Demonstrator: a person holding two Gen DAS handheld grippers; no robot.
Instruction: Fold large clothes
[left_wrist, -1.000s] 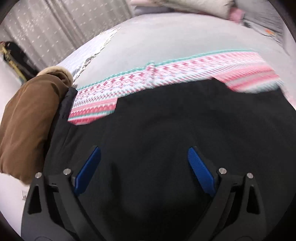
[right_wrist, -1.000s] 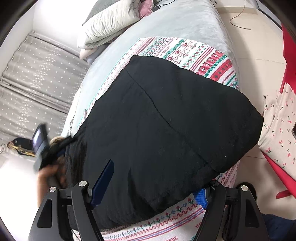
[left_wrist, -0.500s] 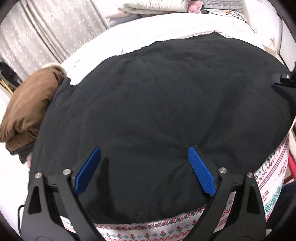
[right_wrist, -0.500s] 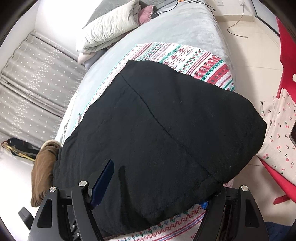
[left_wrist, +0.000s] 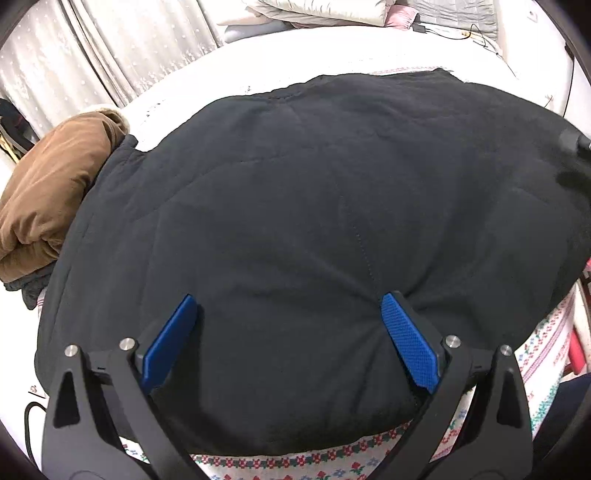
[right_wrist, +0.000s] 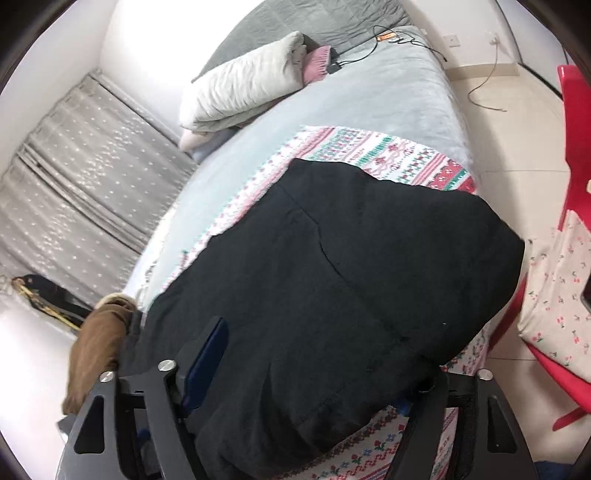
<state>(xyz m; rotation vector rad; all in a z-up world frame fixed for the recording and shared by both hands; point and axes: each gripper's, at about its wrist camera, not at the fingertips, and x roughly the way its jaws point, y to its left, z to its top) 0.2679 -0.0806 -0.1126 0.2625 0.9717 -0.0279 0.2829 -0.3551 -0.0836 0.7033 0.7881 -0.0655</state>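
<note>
a: where's the coat at, then?

b: the black padded coat (left_wrist: 295, 229) is lying across the foot of the bed (right_wrist: 388, 96), on the patterned blanket (right_wrist: 388, 155). it looks doubled over already, one thick slab with a seam down the middle. i can't make out any sleeves sticking out.

a: so it's done?

b: not quite, i'd say. it's still a wide, puffy bundle, and its near edge hangs close to the side of the bed. probably one more fold or some squaring up is left.

a: what are the claws doing?

b: the left gripper (left_wrist: 291, 332) has its blue pads spread wide, resting down on top of the coat, pinching nothing. the right gripper (right_wrist: 314, 369) is at the near edge. its jaws are closing with the coat's thick edge between them. one pad is buried behind the fabric, so i can't tell if it has bitten yet.

a: and the brown thing?

b: a brown jacket (left_wrist: 48, 192), bundled up just beside the black one at the bed's far end, touching it. it looks folded, so i'd guess that one's finished. the folded duvet (right_wrist: 243, 85) up by the headboard is well apart.
</note>
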